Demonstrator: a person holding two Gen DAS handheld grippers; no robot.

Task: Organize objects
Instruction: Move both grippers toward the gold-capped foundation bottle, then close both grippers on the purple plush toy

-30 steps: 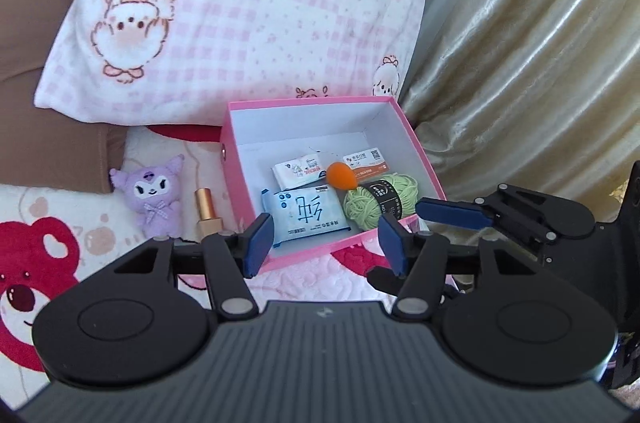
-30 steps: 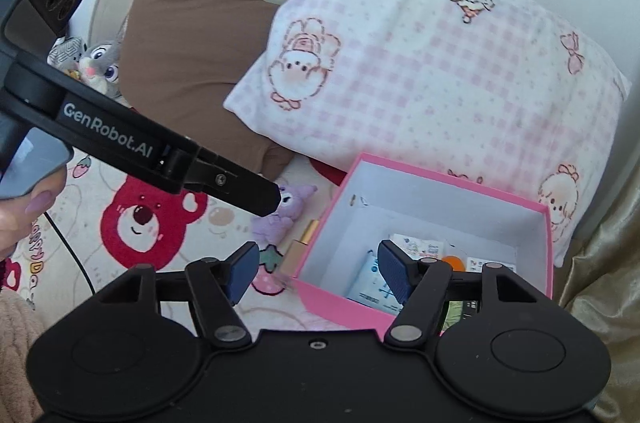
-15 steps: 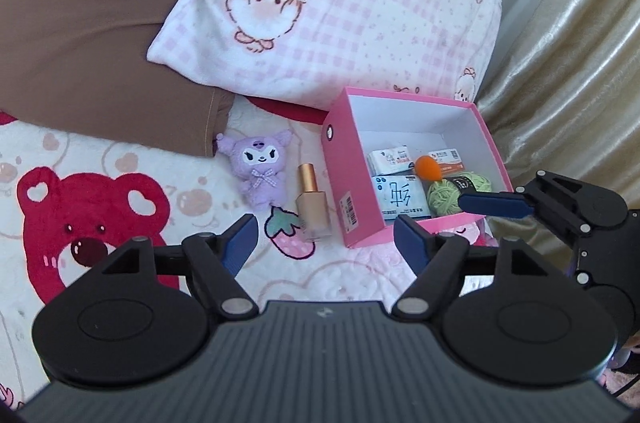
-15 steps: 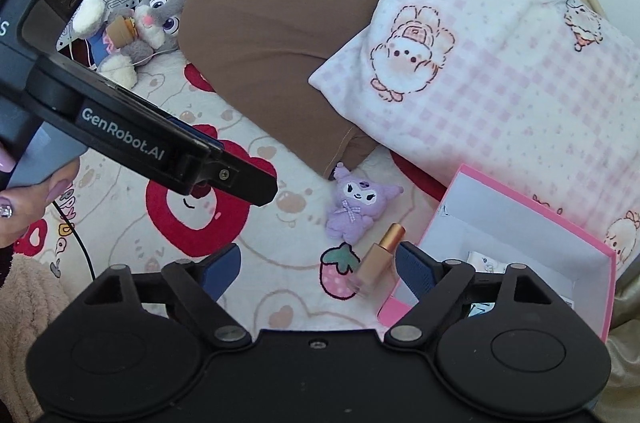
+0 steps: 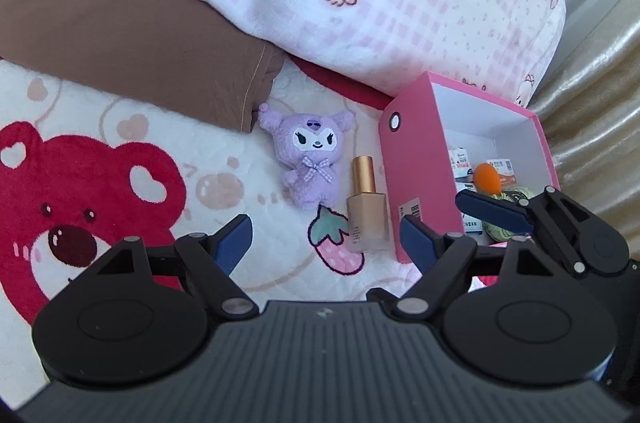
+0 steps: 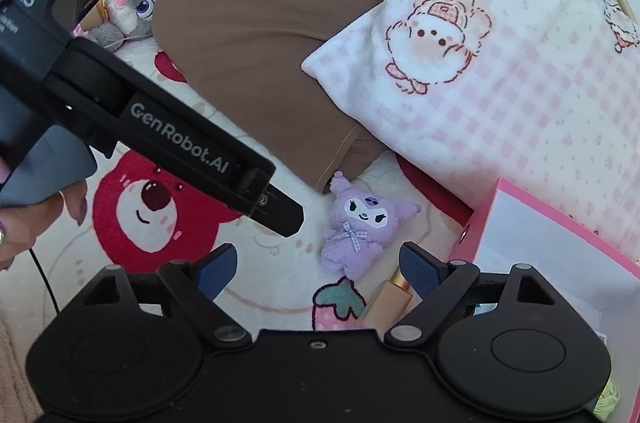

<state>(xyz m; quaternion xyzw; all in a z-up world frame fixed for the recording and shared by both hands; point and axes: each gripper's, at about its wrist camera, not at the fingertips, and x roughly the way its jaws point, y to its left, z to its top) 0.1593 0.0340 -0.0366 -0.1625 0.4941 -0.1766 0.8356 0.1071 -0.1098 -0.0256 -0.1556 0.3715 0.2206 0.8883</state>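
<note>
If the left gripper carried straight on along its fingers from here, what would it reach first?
Most likely the foundation bottle, lying on the blanket between the purple plush and the pink box. The left gripper is empty, its jaws opening. Depth is uncertain; the plush lies close beside that line.

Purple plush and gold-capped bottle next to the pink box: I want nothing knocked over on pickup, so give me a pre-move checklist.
1. Left gripper empty, jaws opening: ok.
2. Right gripper empty, jaws opening: ok.
3. Purple plush uncovered on the blanket: ok.
4. Gold-capped bottle lying flat; gap to the plush: cannot tell.
5. Pink box has free floor space: cannot tell, partly hidden.
6. Grippers clear of each other: not ok, they crowd one spot.
</note>
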